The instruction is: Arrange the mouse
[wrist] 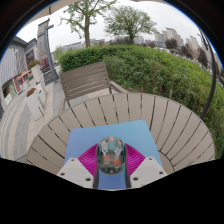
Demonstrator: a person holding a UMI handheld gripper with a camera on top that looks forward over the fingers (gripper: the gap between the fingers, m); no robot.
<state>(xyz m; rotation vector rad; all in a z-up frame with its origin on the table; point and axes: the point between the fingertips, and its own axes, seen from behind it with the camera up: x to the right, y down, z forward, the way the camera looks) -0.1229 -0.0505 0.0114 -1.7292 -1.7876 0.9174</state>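
Observation:
A see-through mouse (111, 157) with coloured parts inside sits between my gripper's (111, 165) two fingers. The pink pads (88, 160) press against both of its sides, so the gripper is shut on it. Under and ahead of the mouse lies a light blue mat (112, 133) on a round wooden slatted table (150, 115). I cannot tell whether the mouse rests on the mat or is held just above it.
The table's curved far edge lies beyond the mat. A wooden bench (85, 80) stands beyond the table, with a green hedge (165, 65) behind it and to the right. Paving and house fronts (25, 75) lie to the left.

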